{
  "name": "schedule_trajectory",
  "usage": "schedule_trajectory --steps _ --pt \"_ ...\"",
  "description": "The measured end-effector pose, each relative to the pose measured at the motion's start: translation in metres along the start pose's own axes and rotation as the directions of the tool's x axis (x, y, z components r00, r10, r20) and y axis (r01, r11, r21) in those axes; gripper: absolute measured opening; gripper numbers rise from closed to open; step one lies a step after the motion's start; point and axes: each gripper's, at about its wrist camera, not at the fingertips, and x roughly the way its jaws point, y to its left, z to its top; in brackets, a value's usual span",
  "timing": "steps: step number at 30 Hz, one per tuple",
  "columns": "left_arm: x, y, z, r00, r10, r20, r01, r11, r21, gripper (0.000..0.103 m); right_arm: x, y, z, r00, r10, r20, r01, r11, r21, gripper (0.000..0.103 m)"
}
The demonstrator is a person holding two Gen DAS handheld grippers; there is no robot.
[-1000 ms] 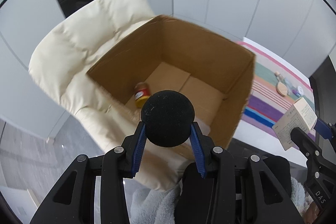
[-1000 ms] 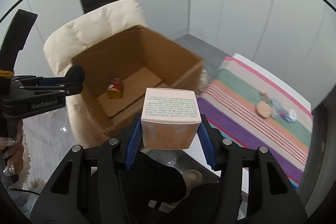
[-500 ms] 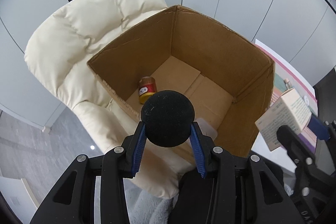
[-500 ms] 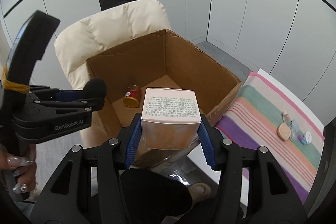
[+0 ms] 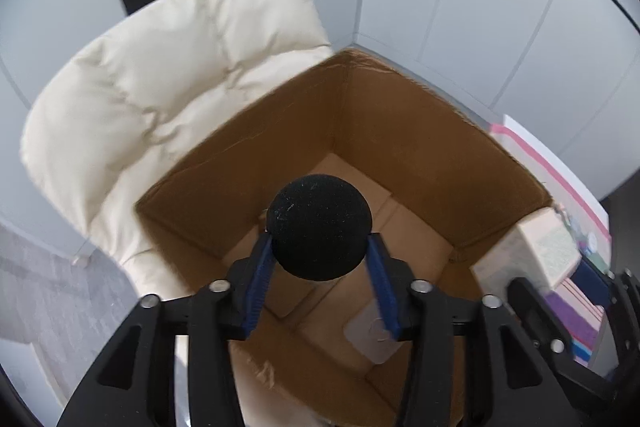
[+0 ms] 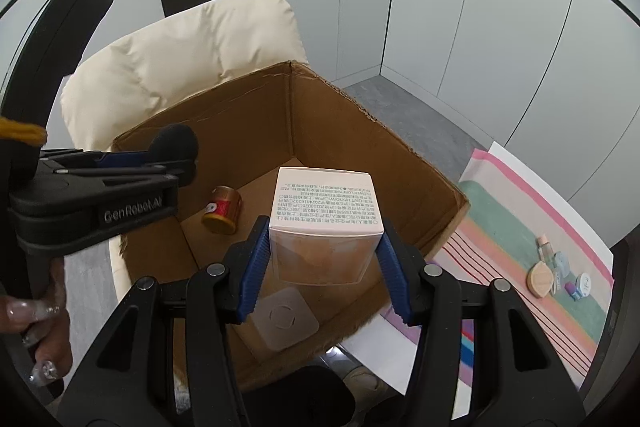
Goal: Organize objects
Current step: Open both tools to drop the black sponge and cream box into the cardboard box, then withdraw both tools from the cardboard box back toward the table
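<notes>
Compared with a second earlier, both of our tongs had travelled from short of the cardboard box [image 6: 420, 183] to over its open top; the box filled far more of each view, and the cream armchair [image 5: 160, 75] carrying it had slid to the upper left. The striped cloth [image 6: 516, 223] had shrunk toward the right edge.

Our left gripper [image 5: 320, 259] had gone from clamped tight on the black foam ball [image 5: 319, 227] to loosening: its jaws were opening, the ball between the blue pads. The left pad looked to touch the ball, and a thin gap showed beside the right one. The ball hung above the box floor, near the box's left wall.

Our right gripper [image 6: 324, 259] held the pale pink carton [image 6: 325, 223] much as before, the blue pads against its two sides, jaws parted about the carton's width and easing apart slightly. The carton sat upright over the near-right part of the box.

Inside the box, a small red-and-gold jar [image 6: 222, 209] lay on its side on the floor by the left wall, and a clear square lid [image 6: 285, 317] lay flat by the near edge. A hand [image 6: 40, 327] gripped the left tool's handle at the left margin. Small toiletries [image 6: 558, 273] sat on the cloth near its right edge.
</notes>
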Motion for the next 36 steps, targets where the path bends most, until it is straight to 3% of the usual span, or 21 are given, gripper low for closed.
schedule_trajectory --steps 1,3,4,6,10,25,36 --pt "0.002 0.0 0.0 1.0 -0.007 -0.008 0.007 1.0 -0.005 0.072 0.005 0.0 0.002 1.0 0.01 -0.013 -0.01 1.0 -0.004 0.06" --pt "0.005 0.004 -0.001 0.999 -0.014 -0.034 0.013 0.999 -0.031 0.089 0.011 -0.001 0.003 0.999 0.017 -0.029 -0.017 1.0 0.002 0.099" --pt "0.005 0.006 -0.001 0.999 -0.025 -0.034 0.023 0.999 -0.044 0.089 0.012 -0.003 0.001 1.0 0.014 -0.024 -0.014 1.0 0.008 0.101" --pt "0.004 0.009 -0.001 0.998 -0.052 -0.029 0.05 0.997 -0.066 0.089 0.012 -0.003 -0.002 1.0 0.016 -0.018 -0.016 1.0 0.002 0.101" --pt "0.0 0.007 0.0 1.0 -0.019 -0.002 0.019 0.998 -0.055 0.089 0.012 -0.009 -0.006 1.0 0.009 -0.024 -0.009 1.0 0.018 0.101" --pt "0.006 -0.004 -0.009 0.999 -0.025 -0.041 0.025 1.0 -0.001 0.089 0.007 -0.019 -0.009 0.999 0.024 -0.038 -0.022 0.998 0.059 0.101" --pt "-0.015 -0.005 -0.02 0.999 -0.025 -0.039 0.026 0.999 0.041 0.089 -0.017 -0.028 -0.015 0.999 0.016 -0.034 -0.013 0.995 0.1 0.101"
